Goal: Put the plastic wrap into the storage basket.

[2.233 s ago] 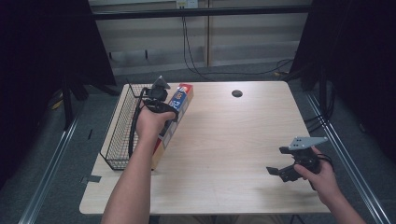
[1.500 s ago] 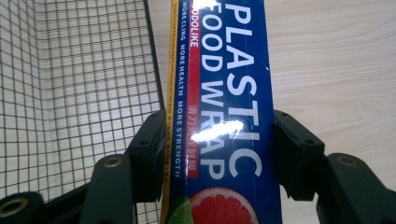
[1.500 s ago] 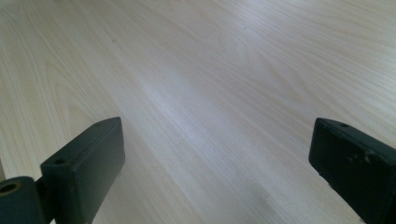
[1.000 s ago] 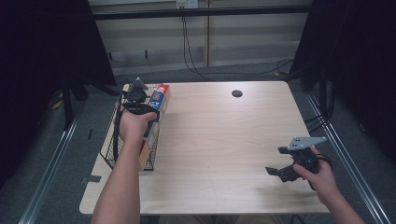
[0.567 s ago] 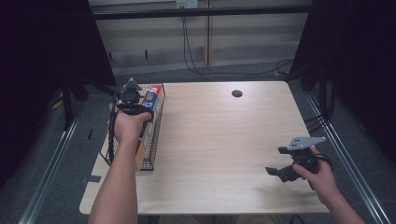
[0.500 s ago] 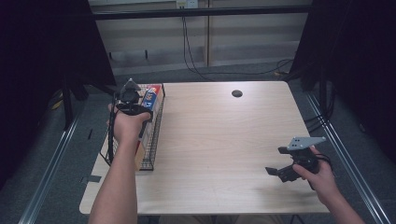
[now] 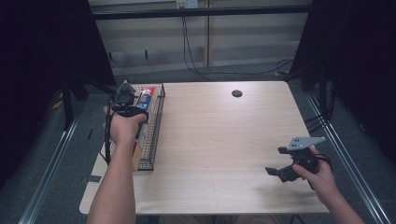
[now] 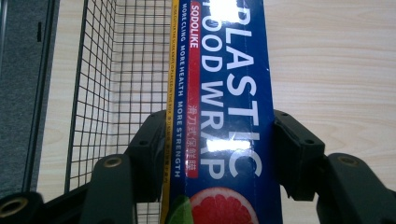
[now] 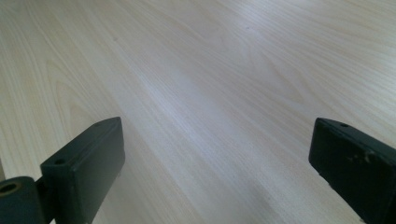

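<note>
The plastic wrap box [image 8: 219,112] was a long, narrow carton, blue with white lettering and a yellow edge strip, and it was held over the wire basket [image 7: 156,122] at the left edge of the tabletop [image 7: 224,140], its far end pointing away from the person. The carton was judged light and fairly stiff, with a glossy printed surface that could slip under a loose grip; its thin cardboard walls would dent if squeezed hard. The preferred hold was across the two long side faces near mid-length, which was where the left tool [image 8: 219,154] was clamped, both black pads pressed flat against the box sides. Because the carton was long, a hold nearer one end was judged likely to let the free end droop or swing. In the high view the left tool [image 7: 127,100] and the carton [image 7: 145,100] stood above the basket's far half, the box roughly parallel to the basket's long side. The right tool [image 7: 280,169] rested low over the bare tabletop near the right front corner, its jaws apart with nothing between them. Compared with the earliest frame, the box had been carried leftward from beside the basket's right wall to a position over the basket, while the right tool had kept its place.
</note>
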Demonstrator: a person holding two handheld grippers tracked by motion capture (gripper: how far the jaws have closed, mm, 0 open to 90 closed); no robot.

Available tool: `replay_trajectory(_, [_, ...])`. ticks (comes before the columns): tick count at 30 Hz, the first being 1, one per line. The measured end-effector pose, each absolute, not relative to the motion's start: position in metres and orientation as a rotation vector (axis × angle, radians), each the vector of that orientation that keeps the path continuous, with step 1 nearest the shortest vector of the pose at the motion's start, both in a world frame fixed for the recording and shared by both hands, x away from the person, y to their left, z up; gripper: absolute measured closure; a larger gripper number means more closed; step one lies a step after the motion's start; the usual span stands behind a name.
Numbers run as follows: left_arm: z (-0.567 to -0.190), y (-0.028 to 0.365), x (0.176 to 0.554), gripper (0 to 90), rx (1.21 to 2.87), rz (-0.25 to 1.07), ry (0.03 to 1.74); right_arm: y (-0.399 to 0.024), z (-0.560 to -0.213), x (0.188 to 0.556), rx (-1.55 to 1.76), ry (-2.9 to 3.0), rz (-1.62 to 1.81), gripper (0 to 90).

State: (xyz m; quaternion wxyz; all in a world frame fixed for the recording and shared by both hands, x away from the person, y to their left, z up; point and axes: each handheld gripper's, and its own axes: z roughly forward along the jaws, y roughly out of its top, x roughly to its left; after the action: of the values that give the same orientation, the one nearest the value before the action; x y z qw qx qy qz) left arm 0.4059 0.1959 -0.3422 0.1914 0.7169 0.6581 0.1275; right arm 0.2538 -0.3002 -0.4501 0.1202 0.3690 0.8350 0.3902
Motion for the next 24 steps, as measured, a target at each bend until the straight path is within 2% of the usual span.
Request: replay_trajectory(24, [-0.366, 0.211, 0.415, 43.2, 1.988, 0.355, 1.910, -0.300, -0.451, 0.255, 1.087, 2.438, 1.136, 3.4])
